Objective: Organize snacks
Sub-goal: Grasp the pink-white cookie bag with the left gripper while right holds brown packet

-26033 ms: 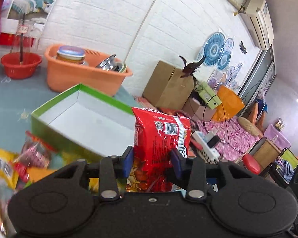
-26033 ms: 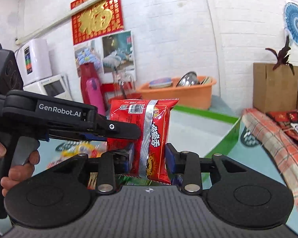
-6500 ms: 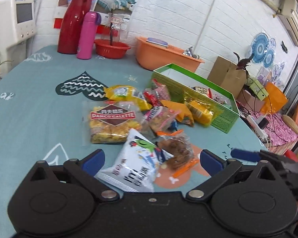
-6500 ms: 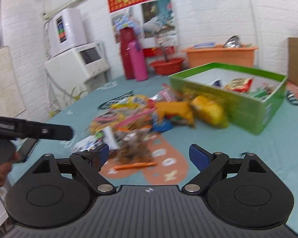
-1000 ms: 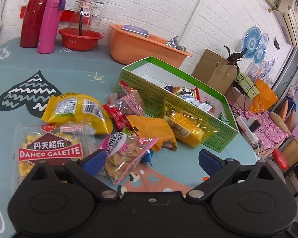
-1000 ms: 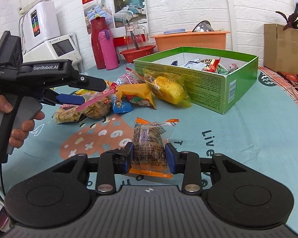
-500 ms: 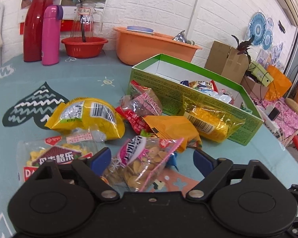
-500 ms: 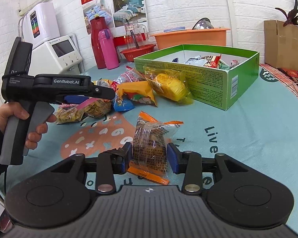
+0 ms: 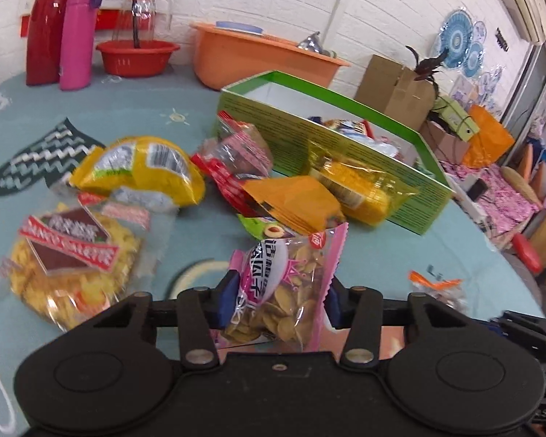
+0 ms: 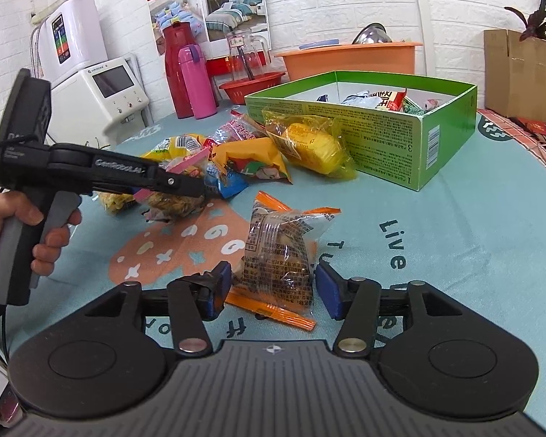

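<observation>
My left claw (image 9: 277,300) pinches the pink-edged bag of yellow chips (image 9: 285,293) across its middle, lifted off the teal table (image 9: 185,102) near the loose pile. I judge it light, crinkly and puffed, its contents brittle, so I hold the body gently, not the seam. Its long axis runs away from me, its top edge pointing far toward the green box (image 9: 349,138). To the right, my right claw (image 10: 273,286) stands spread, pads apart from the clear orange-ended packet (image 10: 278,251) lying on the table between them. That one looks soft and slippery; its length points far-right, so I would grip its lumpy middle.
</observation>
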Motion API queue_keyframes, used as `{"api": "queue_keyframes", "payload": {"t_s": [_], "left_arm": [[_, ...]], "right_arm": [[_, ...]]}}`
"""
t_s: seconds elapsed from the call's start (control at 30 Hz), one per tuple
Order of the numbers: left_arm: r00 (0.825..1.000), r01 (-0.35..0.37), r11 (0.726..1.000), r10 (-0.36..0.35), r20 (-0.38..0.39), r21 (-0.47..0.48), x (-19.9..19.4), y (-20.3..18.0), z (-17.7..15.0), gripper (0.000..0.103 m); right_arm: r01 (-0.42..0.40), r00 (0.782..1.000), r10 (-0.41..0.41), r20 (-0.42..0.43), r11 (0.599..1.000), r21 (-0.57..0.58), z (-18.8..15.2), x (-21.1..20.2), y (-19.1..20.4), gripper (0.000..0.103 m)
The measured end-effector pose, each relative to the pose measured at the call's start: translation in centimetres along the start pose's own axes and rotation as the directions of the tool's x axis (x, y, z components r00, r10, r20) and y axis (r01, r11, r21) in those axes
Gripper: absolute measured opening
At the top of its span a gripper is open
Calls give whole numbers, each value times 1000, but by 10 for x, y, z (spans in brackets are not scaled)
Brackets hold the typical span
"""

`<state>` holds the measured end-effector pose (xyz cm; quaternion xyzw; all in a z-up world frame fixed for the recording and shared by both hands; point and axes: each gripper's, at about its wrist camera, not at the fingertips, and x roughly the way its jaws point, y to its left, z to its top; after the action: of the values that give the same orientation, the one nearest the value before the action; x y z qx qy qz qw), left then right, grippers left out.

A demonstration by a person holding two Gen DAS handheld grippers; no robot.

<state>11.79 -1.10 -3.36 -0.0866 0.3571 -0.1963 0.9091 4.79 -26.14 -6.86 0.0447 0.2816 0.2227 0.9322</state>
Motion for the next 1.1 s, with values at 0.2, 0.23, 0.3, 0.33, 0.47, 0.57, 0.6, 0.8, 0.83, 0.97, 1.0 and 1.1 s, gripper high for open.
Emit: {"api": "queue_keyframes", "payload": {"t_s": [0.2,0.23,0.3,0.33,0.47,0.57,0.6,0.8,0.83,0.97,1.0,1.1], "left_arm": [[994,110,992,-112,-21,-69,-16,-8,-20,74],[995,101,993,-103,-16,-64,-18,-9,-22,83],[996,83,994,-84,-13,-68,-24,-11,-25,103],[996,86,994,-87,-5,-65,-27,-12,-27,103],[996,91,996,-91,2,-5,-30,-24,-25,103],[998,66,997,-66,-10,34,-22,-32,-24,103],[998,68,997,-68,-18,44,-18,-33,-26,103],[996,84,996,-84,-21,2,-16,-23,-29,103],[996,88,996,-88,-20,-6,-17,-21,-29,103],[997,77,997,-77,-25,18,-16,-25,-30,103],[997,77,997,-76,-24,18,-15,-25,-30,103],[997,78,997,-78,-15,24,-13,-25,-31,103]], "right_arm": [[10,1000,-10,-3,1000,-2,0,-3,-2,92],[11,1000,-11,-4,1000,0,0,-3,-2,93],[15,1000,-15,-6,1000,2,0,-3,-1,94],[16,1000,-16,-7,1000,-2,0,-3,0,94],[19,1000,-19,-15,1000,-15,1,-1,0,96],[25,1000,-25,-15,1000,-6,4,0,-1,99],[28,1000,-28,-14,1000,-5,4,-1,-1,99],[34,999,-34,-9,999,-6,9,3,-1,100],[33,999,-33,-6,999,-4,9,4,0,101],[32,999,-32,-7,999,12,13,11,1,101],[31,1000,-31,-8,999,13,13,11,0,101],[31,999,-31,-20,999,11,10,12,0,101]]}}
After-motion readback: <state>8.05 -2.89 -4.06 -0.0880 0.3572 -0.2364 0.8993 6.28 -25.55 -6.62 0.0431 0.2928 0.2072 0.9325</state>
